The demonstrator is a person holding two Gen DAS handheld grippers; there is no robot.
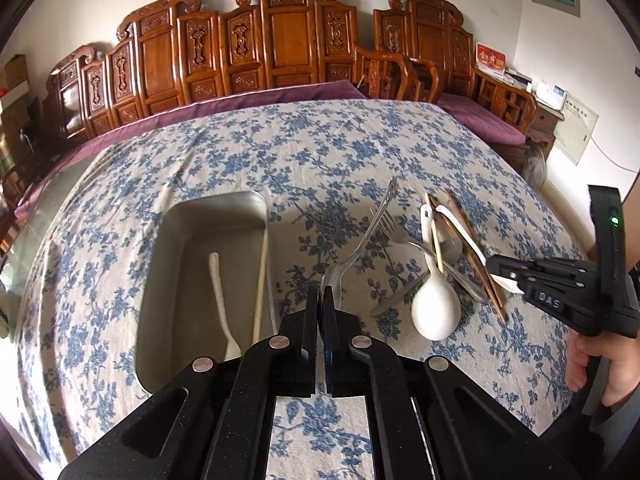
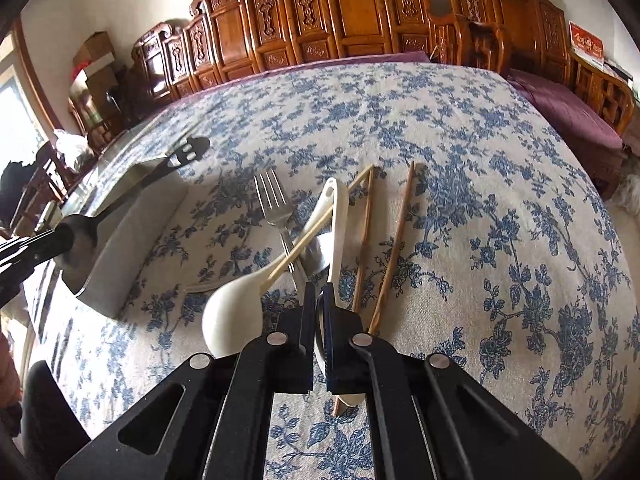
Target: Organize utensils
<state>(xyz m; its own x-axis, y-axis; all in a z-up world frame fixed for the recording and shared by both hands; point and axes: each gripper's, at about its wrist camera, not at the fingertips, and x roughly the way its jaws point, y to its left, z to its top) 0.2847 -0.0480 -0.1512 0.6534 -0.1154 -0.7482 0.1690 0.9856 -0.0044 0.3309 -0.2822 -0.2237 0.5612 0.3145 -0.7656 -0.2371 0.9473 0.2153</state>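
Note:
My left gripper is shut on the bowl of a metal spoon, whose handle points away. In the right wrist view it holds that spoon above the metal tray. The tray holds a white spoon and a pale chopstick. My right gripper is shut on the bowl of a white ceramic spoon in the utensil pile. Beside it lie a second white spoon, a fork, a pale chopstick, a metal spoon and brown chopsticks.
The table wears a blue floral cloth. Behind it stands a carved wooden bench with purple cushions. A person's hand holds the right gripper at the right edge of the left wrist view.

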